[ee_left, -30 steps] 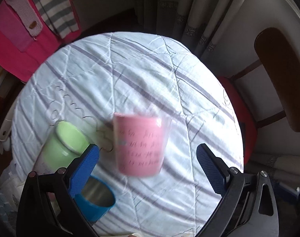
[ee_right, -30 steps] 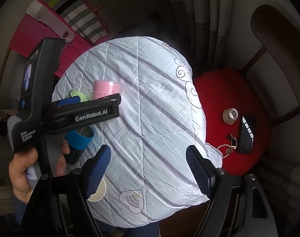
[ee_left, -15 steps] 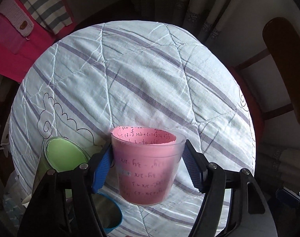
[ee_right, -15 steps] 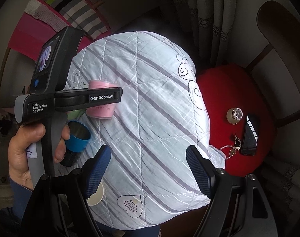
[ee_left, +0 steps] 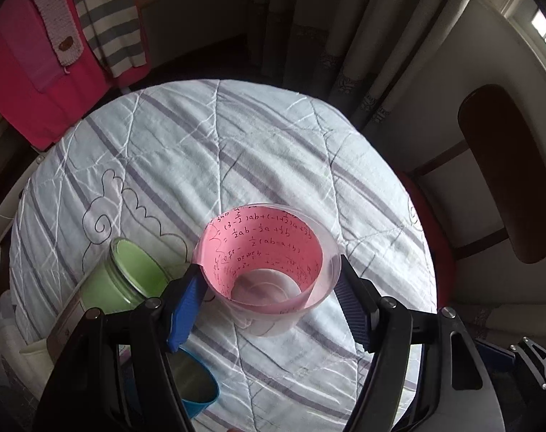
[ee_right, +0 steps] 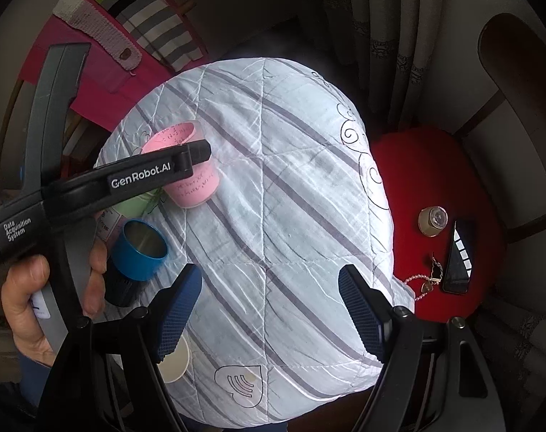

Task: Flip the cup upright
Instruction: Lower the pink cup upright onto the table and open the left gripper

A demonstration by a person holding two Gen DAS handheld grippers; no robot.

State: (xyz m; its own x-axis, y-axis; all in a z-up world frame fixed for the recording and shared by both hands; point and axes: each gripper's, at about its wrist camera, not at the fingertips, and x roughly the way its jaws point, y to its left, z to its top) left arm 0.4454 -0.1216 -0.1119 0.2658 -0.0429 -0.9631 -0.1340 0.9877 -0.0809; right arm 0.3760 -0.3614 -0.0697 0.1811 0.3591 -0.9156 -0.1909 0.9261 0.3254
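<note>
Left gripper point(ee_left: 269, 288) clamps the pink-lined cup point(ee_left: 267, 270), mouth up, at table centre; right gripper point(ee_right: 269, 309) gapes idle. Released tilted, it could topple toward the green jar point(ee_left: 125, 277) at 9 o'clock, though base contact seems unclear

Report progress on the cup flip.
Done: the pink cup stands mouth-up on the quilt. In hand: the left tongs sit at its sides, seemingly gripping. Left: let go and pull away. The right tongs hang open, idle.
</note>
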